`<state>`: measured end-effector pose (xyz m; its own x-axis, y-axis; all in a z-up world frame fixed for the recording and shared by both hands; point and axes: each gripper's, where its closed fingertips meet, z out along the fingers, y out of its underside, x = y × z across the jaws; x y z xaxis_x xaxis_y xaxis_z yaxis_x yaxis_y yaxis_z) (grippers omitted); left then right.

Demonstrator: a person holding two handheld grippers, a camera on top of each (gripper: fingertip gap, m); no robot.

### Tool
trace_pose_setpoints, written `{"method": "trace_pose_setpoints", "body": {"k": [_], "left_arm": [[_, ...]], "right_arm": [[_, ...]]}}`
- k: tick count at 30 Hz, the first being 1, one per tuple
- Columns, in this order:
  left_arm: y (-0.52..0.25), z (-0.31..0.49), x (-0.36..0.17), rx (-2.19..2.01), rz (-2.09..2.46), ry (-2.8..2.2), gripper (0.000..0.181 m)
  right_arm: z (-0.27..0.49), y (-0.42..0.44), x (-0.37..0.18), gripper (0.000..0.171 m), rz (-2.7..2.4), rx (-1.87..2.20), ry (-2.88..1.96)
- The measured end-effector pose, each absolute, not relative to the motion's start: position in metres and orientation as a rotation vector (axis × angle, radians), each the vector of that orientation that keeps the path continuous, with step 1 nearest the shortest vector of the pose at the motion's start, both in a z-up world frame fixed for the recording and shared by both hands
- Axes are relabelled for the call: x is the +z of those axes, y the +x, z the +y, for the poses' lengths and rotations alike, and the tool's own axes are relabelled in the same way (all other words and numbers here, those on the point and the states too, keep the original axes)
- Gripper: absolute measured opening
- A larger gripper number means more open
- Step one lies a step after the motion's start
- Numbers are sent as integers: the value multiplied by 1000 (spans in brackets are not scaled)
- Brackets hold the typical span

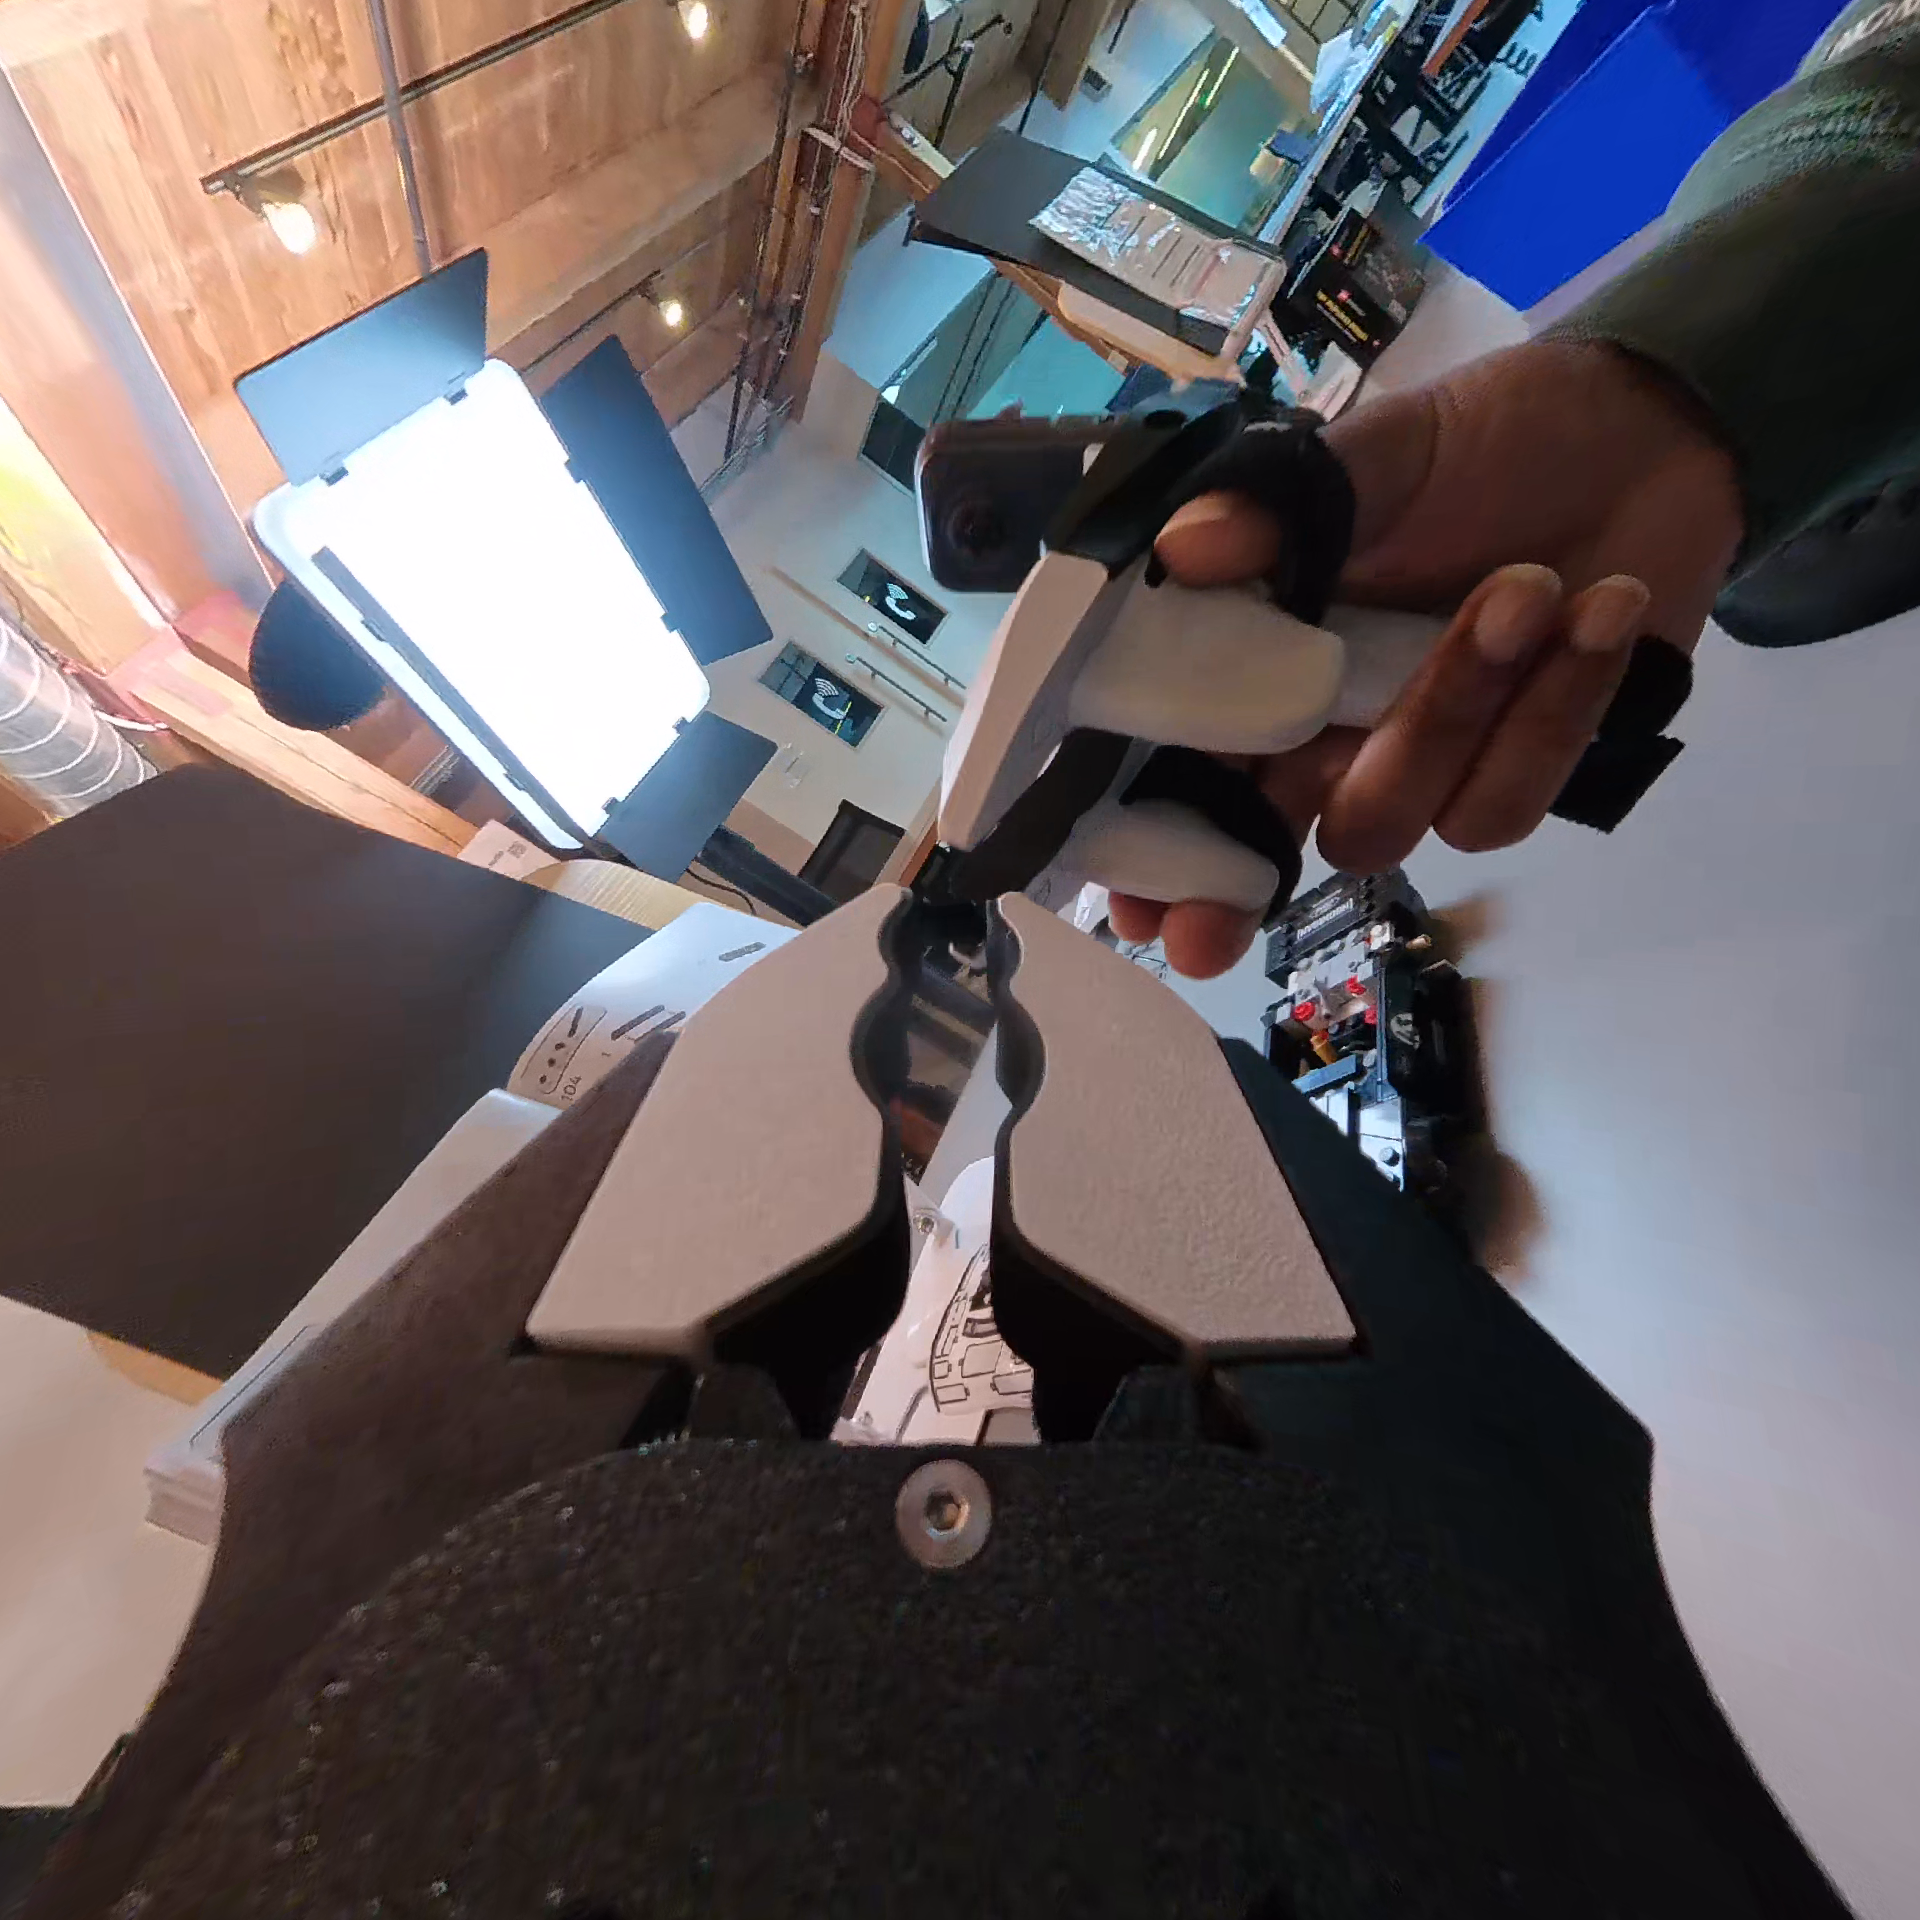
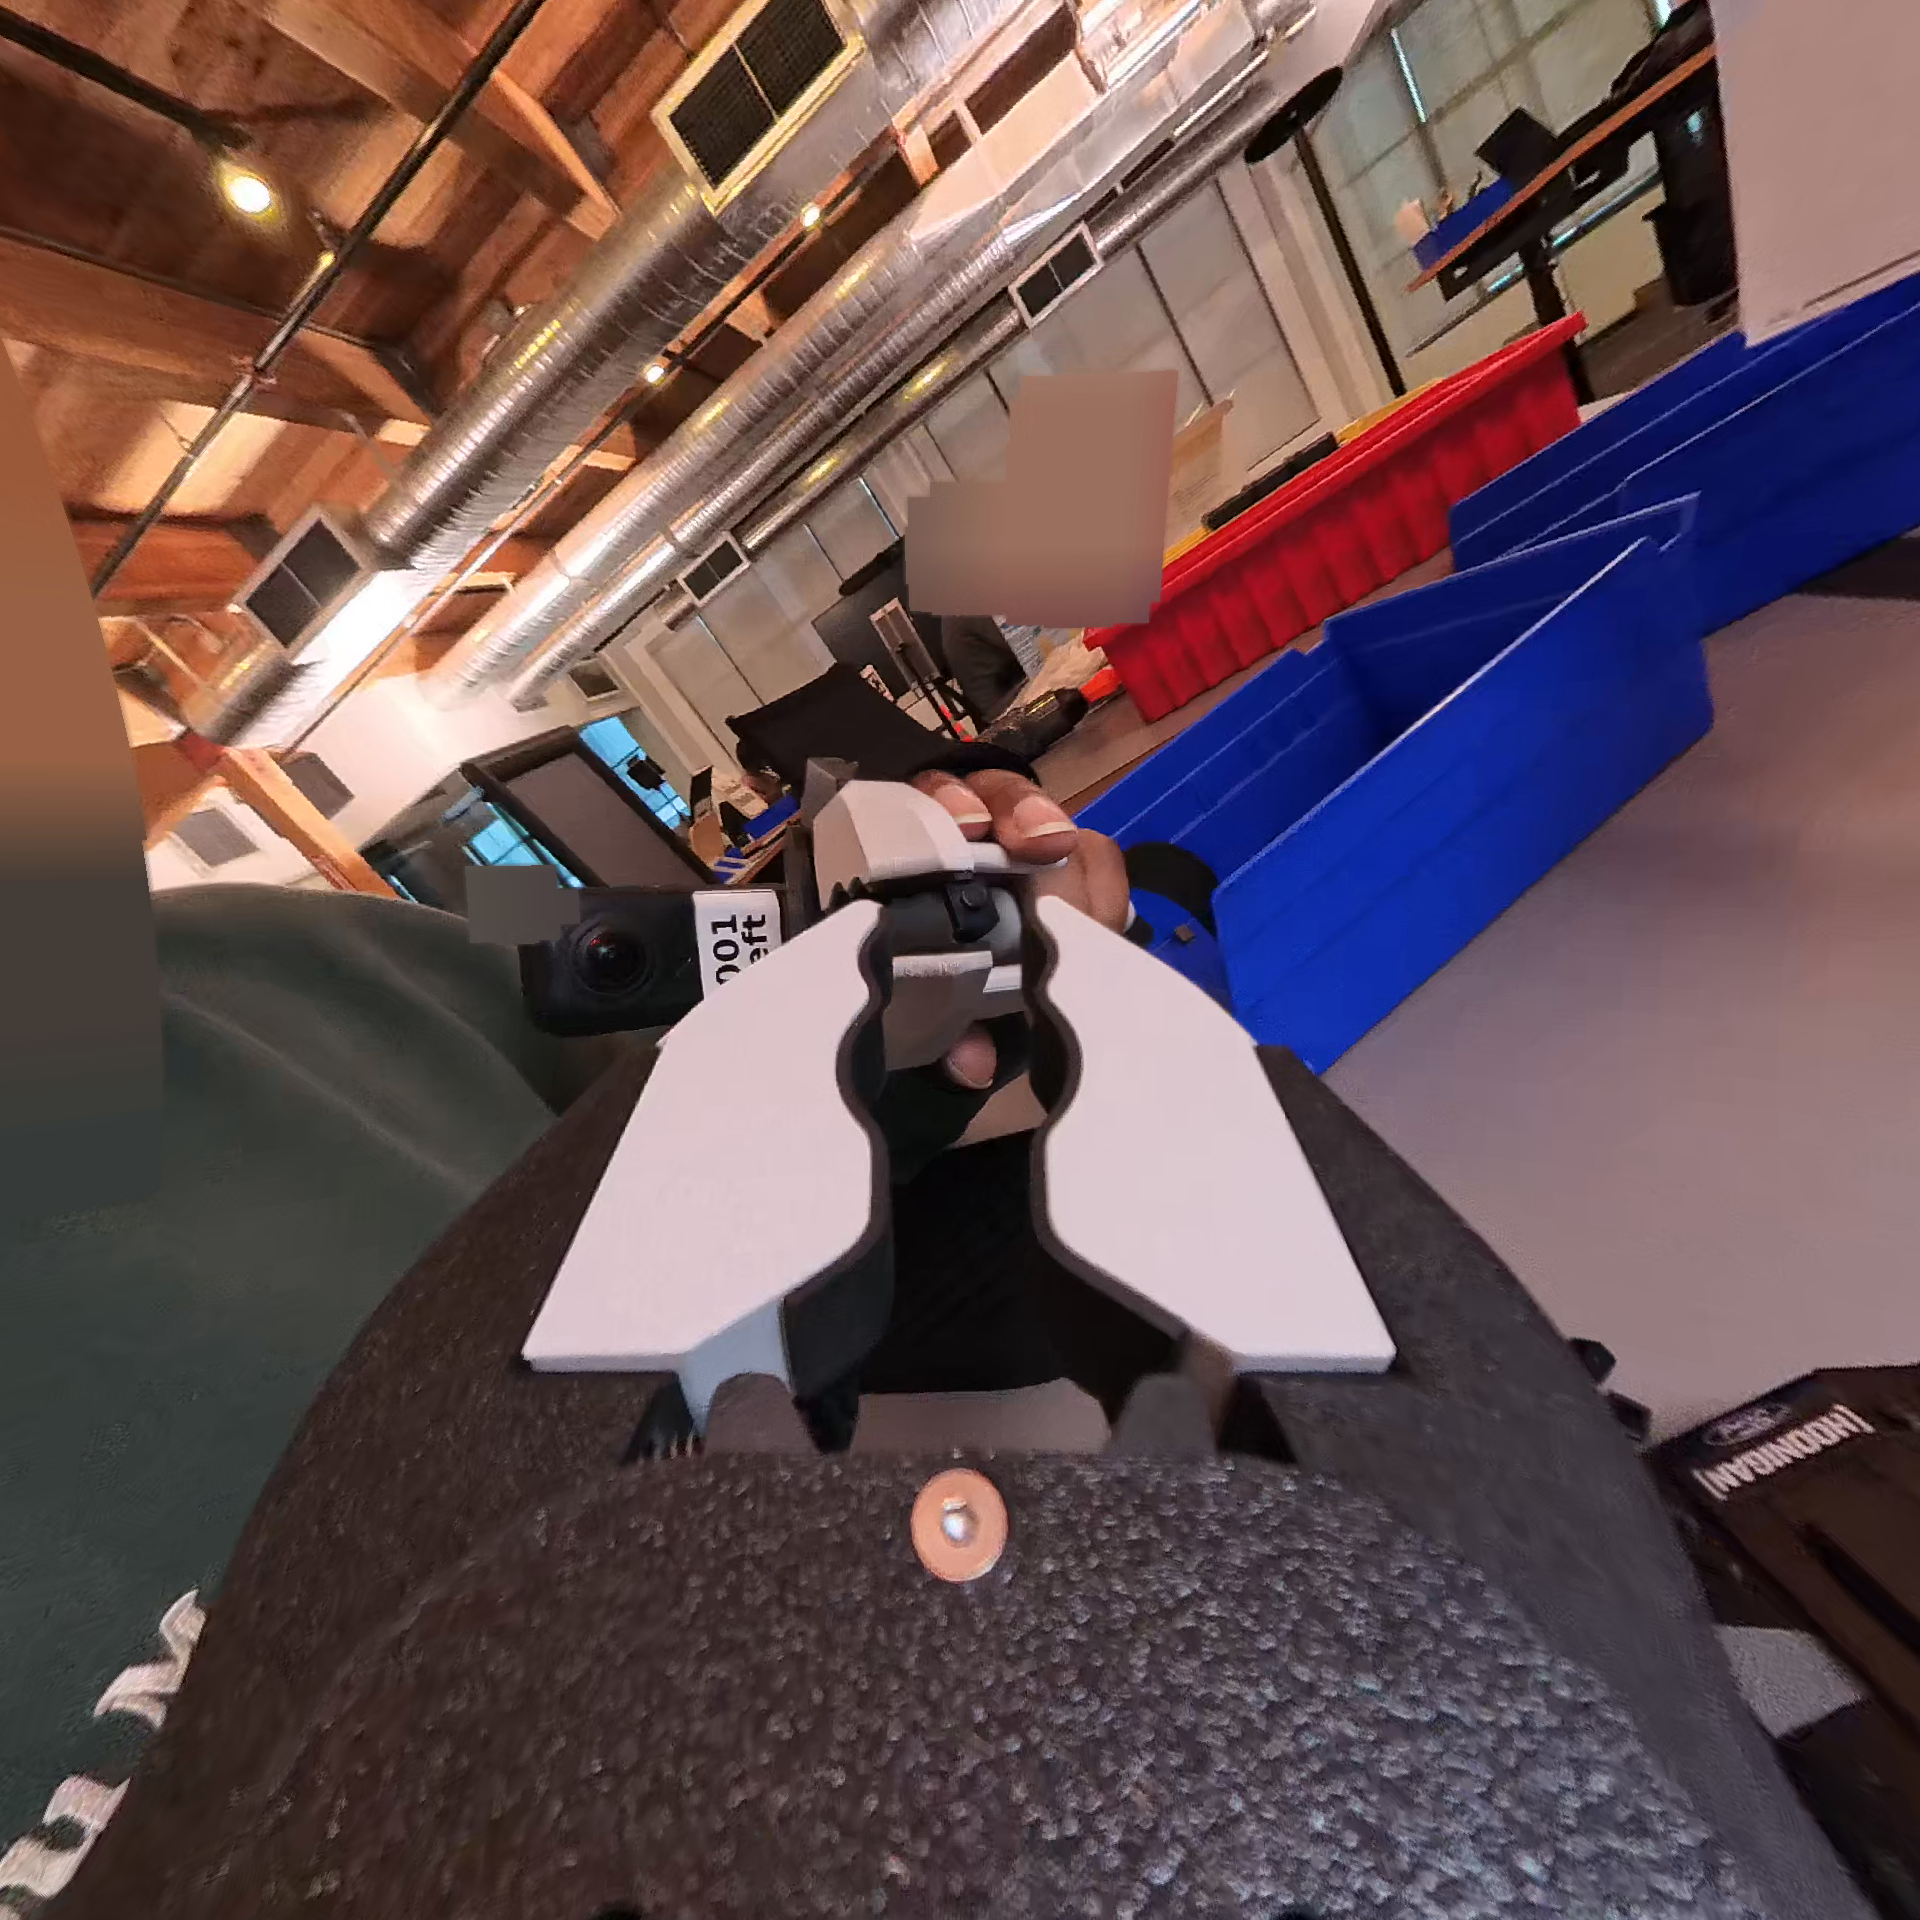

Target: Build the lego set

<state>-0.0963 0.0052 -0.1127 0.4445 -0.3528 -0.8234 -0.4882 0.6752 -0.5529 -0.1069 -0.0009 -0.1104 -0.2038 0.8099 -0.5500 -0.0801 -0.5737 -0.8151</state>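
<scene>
My left gripper and my right gripper are raised above the table and meet tip to tip. A small black Lego piece sits where the tips meet. It also shows in the right wrist view, dark between my right gripper's pads. Each gripper looks shut on it. In the left wrist view the right gripper comes in from the upper right, held by a hand. The partly built black Lego car stands on the white table below that hand, and part of it shows at the lower right.
An open instruction booklet lies under my left gripper beside a black board. A bright light panel stands behind. Blue bins and a red bin stand on the table to the right. A green sleeve is at the left. My left and right fingertips are right by each other.
</scene>
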Motion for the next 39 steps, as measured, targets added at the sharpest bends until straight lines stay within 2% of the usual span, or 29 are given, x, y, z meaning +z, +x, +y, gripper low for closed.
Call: {"method": "trace_pose_setpoints", "body": {"k": [5, 11, 15, 22, 39], "left_arm": [[-94, 6, -118, 81, 1156, -887, 12], [-93, 9, -128, 6, 1156, -938, 13], [-89, 4, -138, -339, 1134, -1092, 34], [-94, 7, -132, -738, 965, -1222, 23], [-89, 17, -165, -786, 987, -1352, 16]], "right_arm": [[3, -107, -119, 9, -873, 1842, -1460], [7, -106, -129, 8, -933, 1728, -1473], [12, -98, -135, 8, -1049, 1472, -1452], [23, -86, -147, 8, -1195, 1091, -1393], [18, -90, -167, 8, -1350, 770, -1241]]}}
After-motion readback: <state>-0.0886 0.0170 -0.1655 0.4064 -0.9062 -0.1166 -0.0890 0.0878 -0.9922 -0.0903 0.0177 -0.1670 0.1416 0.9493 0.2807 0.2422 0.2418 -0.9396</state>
